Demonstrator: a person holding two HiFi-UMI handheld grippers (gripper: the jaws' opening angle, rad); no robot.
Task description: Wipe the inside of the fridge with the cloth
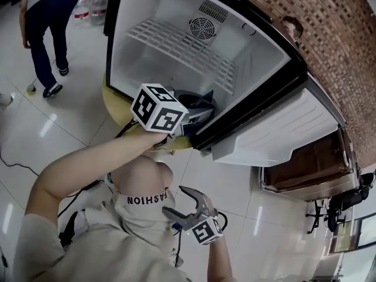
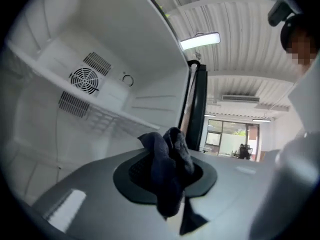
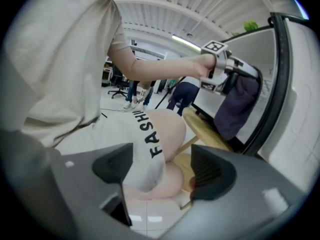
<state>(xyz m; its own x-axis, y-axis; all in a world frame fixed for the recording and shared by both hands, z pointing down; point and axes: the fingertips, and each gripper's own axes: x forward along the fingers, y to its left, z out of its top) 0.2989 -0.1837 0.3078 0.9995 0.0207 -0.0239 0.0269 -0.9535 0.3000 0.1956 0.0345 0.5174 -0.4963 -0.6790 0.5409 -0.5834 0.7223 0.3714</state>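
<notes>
The small white fridge (image 1: 141, 51) stands open on a round wooden stool (image 1: 117, 106), its door (image 1: 282, 128) swung to the right. My left gripper (image 1: 197, 109) is at the fridge's lower front edge, shut on a dark blue cloth (image 2: 169, 164) that bunches up between the jaws and hangs below them. In the left gripper view my left gripper (image 2: 166, 180) faces the white interior with its fan grille (image 2: 84, 79). The right gripper view shows the cloth (image 3: 237, 104) drooping at the opening. My right gripper (image 1: 183, 207) (image 3: 162, 166) hangs low by my knee, open and holding nothing.
A wire shelf (image 1: 182, 49) spans the fridge's middle, with a round fan (image 1: 202, 27) on the back wall. A person (image 1: 44, 22) stands at the far left near water bottles (image 1: 88, 7). A brick wall (image 1: 335, 34) and a wooden cabinet (image 1: 311, 169) lie to the right.
</notes>
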